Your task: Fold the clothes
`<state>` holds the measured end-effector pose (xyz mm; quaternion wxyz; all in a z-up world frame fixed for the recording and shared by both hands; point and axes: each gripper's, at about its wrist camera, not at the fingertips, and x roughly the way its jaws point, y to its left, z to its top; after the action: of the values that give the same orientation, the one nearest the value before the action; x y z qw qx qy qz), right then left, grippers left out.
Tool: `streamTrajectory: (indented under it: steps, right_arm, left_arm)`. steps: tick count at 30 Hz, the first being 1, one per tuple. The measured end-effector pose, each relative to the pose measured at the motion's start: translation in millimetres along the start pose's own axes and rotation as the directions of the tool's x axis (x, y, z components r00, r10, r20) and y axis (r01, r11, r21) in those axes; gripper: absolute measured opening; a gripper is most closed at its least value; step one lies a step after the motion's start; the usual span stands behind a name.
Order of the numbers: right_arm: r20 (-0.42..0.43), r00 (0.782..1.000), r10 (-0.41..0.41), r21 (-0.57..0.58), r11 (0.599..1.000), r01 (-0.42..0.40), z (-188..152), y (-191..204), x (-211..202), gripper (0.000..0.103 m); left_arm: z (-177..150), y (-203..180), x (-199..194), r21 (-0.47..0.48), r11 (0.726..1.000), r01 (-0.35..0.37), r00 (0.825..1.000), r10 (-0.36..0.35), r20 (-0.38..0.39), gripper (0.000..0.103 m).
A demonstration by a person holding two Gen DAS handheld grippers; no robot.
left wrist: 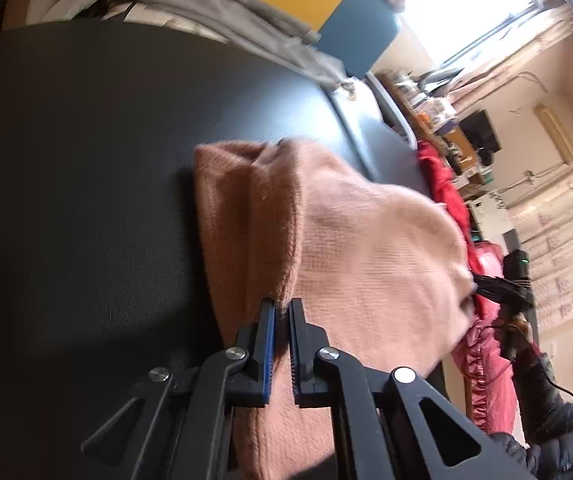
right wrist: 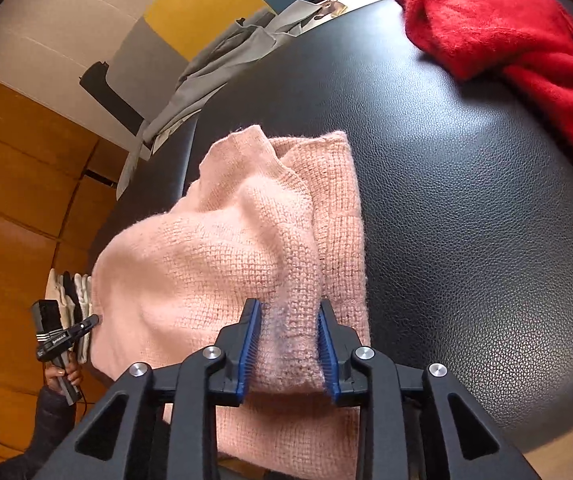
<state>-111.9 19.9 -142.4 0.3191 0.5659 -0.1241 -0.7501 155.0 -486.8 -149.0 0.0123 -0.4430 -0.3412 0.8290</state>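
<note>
A pink knit sweater lies partly folded on the black leather table. My left gripper is shut on a thin fold at the sweater's near edge. In the right wrist view the same sweater is bunched, and my right gripper is shut on a thick fold of it, the blue pads pressing both sides. Each gripper shows in the other's view, the right one and the left one, at opposite ends of the sweater.
A red sweater lies crumpled at the table's far right. Grey clothes hang over the far edge. Folded garments are stacked off the table's left side. Shelves with clutter stand beyond it.
</note>
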Motion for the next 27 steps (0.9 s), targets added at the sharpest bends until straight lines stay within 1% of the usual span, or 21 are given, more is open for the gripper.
streamTrajectory:
  steps: [2,3,4,5,6,8,11,12,13,14,15,16,17,18,19,20,21,23,25,26,27]
  right_arm:
    - [0.007,1.000,-0.029,-0.036,0.999,0.029,-1,5,-2,0.029]
    - [0.008,0.999,-0.035,-0.056,0.998,0.035,-1,10,-4,0.028]
    - [0.009,0.999,-0.040,-0.076,0.996,0.041,-2,14,-7,0.025]
    - [0.017,0.999,-0.034,-0.101,0.994,0.036,-3,18,-13,0.017]
    - [0.023,0.999,-0.032,-0.126,0.991,0.035,-5,23,-19,0.013]
    - [0.024,0.999,-0.036,-0.150,0.988,0.039,-8,26,-26,0.013]
    - [0.023,0.997,-0.080,-0.137,0.987,0.082,-9,16,-19,0.013]
    - [0.027,0.995,-0.092,-0.127,0.987,0.094,-8,12,-17,0.013]
    - [0.044,0.994,-0.098,-0.114,0.988,0.103,-6,9,-16,0.014]
    - [0.065,0.992,-0.104,-0.100,0.989,0.110,-4,7,-17,0.019]
    - [0.083,0.992,-0.100,-0.084,0.991,0.107,-3,5,-19,0.028]
    - [0.106,0.989,-0.102,-0.074,0.991,0.110,-2,5,-24,0.033]
    - [0.142,0.983,-0.112,-0.082,0.989,0.125,-2,9,-31,0.039]
    - [0.176,0.977,-0.124,-0.115,0.983,0.145,-5,17,-39,0.041]
    - [0.193,0.972,-0.131,-0.152,0.975,0.161,-9,27,-46,0.041]
    - [0.201,0.972,-0.122,-0.185,0.970,0.160,-14,35,-52,0.041]
    - [0.206,0.972,-0.111,-0.218,0.963,0.156,-19,44,-58,0.043]
    - [0.153,0.987,-0.050,-0.302,0.949,0.095,-35,66,-61,0.043]
    - [0.067,0.997,-0.033,-0.416,0.908,0.057,-58,93,-52,0.043]
    - [0.032,0.998,-0.047,-0.457,0.888,0.056,-67,103,-44,0.043]
    - [0.008,0.998,-0.056,-0.473,0.879,0.053,-72,111,-32,0.043]
  left_arm:
    - [-7,-6,-18,0.014,0.999,0.031,0.999,-0.031,0.020,0.004]
    - [-11,-10,-31,0.020,0.998,0.059,0.998,-0.060,0.037,0.004]
    - [-17,-13,-42,0.020,0.996,0.084,0.995,-0.085,0.052,0.004]
    - [-23,-16,-54,0.022,0.994,0.108,0.992,-0.109,0.067,0.004]
    - [-31,-18,-61,0.023,0.992,0.122,0.990,-0.123,0.068,0.004]
    - [-46,-14,-56,0.013,0.999,0.052,0.998,-0.053,0.024,0.004]
    - [-58,1,-40,-0.045,0.999,0.004,1.000,-0.005,-0.014,0.005]
    - [-59,9,-39,-0.079,0.997,-0.014,1.000,0.013,-0.005,0.005]
    - [-60,17,-38,-0.113,0.993,-0.031,0.999,0.032,0.004,0.006]
    - [-60,24,-41,-0.152,0.988,-0.027,0.999,0.031,0.025,0.007]
    - [-58,31,-46,-0.190,0.981,-0.042,0.997,0.053,0.055,0.012]
    - [-56,35,-52,-0.221,0.975,-0.033,0.994,0.055,0.091,0.016]
    - [-54,38,-56,-0.239,0.971,-0.001,0.992,0.031,0.120,0.019]
    - [-53,41,-63,-0.257,0.966,0.024,0.988,0.016,0.154,0.019]
    - [-49,41,-68,-0.266,0.964,0.027,0.982,0.024,0.190,0.019]
    - [-45,42,-73,-0.275,0.961,0.031,0.974,0.033,0.225,0.019]
    - [-43,40,-79,-0.274,0.960,0.055,0.967,0.018,0.256,0.020]
    - [-32,28,-77,-0.247,0.961,0.121,0.955,-0.045,0.293,0.021]
    - [-17,-1,-61,-0.161,0.981,0.111,0.961,-0.065,0.267,0.021]
    - [-12,-15,-50,-0.129,0.987,0.093,0.967,-0.059,0.249,0.021]
    - [-6,-29,-39,-0.095,0.992,0.080,0.971,-0.056,0.231,0.021]
